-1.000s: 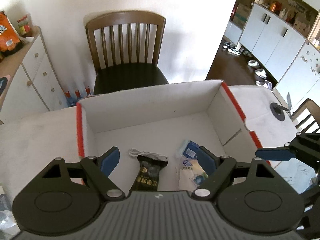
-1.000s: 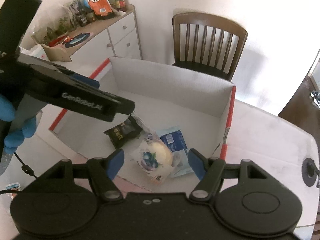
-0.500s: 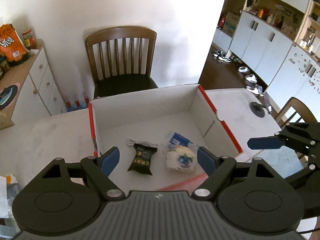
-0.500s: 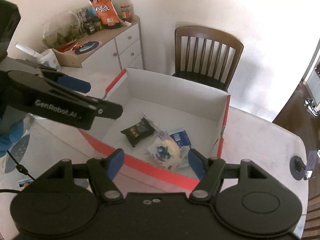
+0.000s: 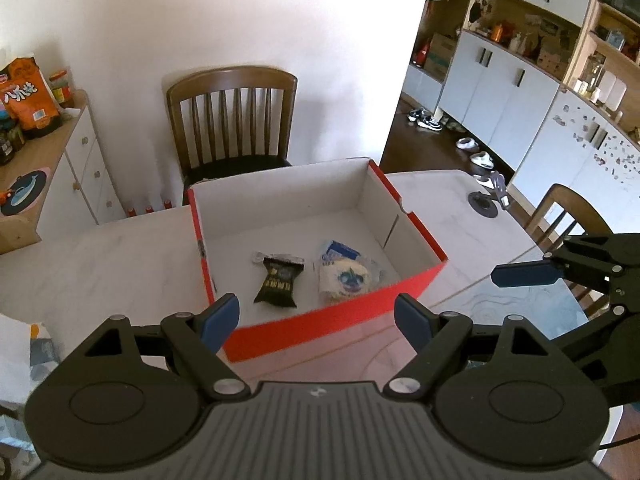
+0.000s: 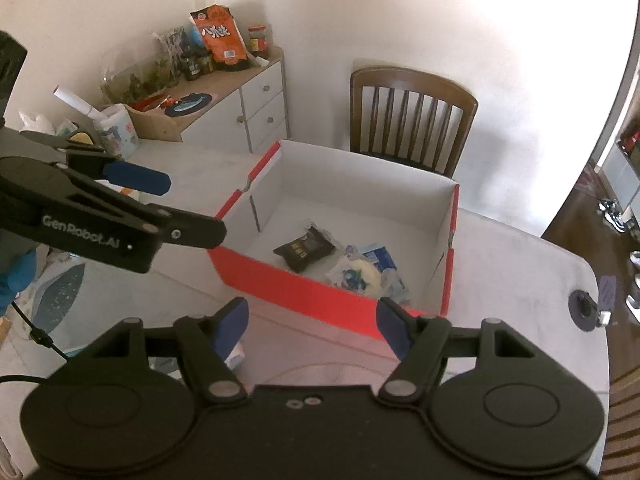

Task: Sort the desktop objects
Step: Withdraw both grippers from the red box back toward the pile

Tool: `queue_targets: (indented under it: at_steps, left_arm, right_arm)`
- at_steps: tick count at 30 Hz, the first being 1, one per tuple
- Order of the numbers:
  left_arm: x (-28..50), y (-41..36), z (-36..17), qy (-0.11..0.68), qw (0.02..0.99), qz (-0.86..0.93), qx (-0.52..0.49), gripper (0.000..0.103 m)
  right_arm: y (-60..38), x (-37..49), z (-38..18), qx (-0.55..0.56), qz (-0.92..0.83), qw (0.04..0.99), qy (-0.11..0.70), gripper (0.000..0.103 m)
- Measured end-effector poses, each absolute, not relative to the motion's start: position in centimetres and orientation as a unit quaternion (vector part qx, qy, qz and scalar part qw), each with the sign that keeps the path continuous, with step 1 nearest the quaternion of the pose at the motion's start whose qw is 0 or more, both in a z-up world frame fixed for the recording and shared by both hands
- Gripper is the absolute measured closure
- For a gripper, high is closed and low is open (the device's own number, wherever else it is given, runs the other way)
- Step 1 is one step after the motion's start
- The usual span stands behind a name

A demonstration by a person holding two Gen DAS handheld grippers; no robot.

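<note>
A red cardboard box (image 5: pixel 332 326) (image 6: pixel 304 288) with a white inside stands on the pale marble table (image 5: pixel 100 264). In it lie a black snack packet (image 5: pixel 278 282) (image 6: pixel 303 249), a clear-wrapped round pastry with a blue print (image 5: pixel 346 278) (image 6: pixel 358 276) and a blue-and-white packet (image 5: pixel 338 250) (image 6: pixel 382 258) under the pastry. My left gripper (image 5: pixel 316 316) hangs open and empty in front of the box's near wall. My right gripper (image 6: pixel 310 322) is open too, with nothing between its fingers, on the near side of the box.
A wooden chair (image 5: pixel 232 120) stands behind the table, and a second chair (image 5: pixel 568 216) at the right. A white sideboard (image 6: pixel 240 108) with snack bags and jars is at the left. White bags and a paper roll (image 6: pixel 100 120) lie on the table's left part.
Both grippers have drawn back and risen from over the box's inside to in front of its red near wall. The items stay in the box. Both stay open.
</note>
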State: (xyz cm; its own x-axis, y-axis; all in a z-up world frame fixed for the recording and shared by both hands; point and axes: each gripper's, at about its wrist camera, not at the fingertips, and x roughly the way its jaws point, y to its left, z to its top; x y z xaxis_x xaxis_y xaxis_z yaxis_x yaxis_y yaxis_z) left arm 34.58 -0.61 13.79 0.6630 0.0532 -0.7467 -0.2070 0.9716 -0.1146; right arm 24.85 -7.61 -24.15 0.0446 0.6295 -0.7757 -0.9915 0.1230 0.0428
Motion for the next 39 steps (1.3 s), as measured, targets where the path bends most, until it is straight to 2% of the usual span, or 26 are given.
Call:
queue_targets:
  at_steps: [12,21,27,39]
  left_arm:
    - [27.0,-1.0,14.2,0.388,0.916,0.052,-0.083,0.018]
    - [22.0,-0.8,13.0,0.388,0.916,0.038,-0.095,0.018]
    - [19.3,-0.5,12.1,0.381,0.920,0.033,-0.091,0.018]
    - [15.3,-0.1,9.8,0.370,0.924,0.047,-0.085,0.018]
  right_arm:
    - [-11.6,19.1,-23.7,-0.251,0.595,0.689,0.328,0.032]
    - [-13.6,15.3,-24.6,-0.243,0.586,0.698,0.331,0.032]
    - [-14.8,13.1,-25.2,-0.243,0.581,0.717,0.300,0.032]
    - [-16.4,10.4,-27.8,-0.231,0.572,0.725,0.306,0.032]
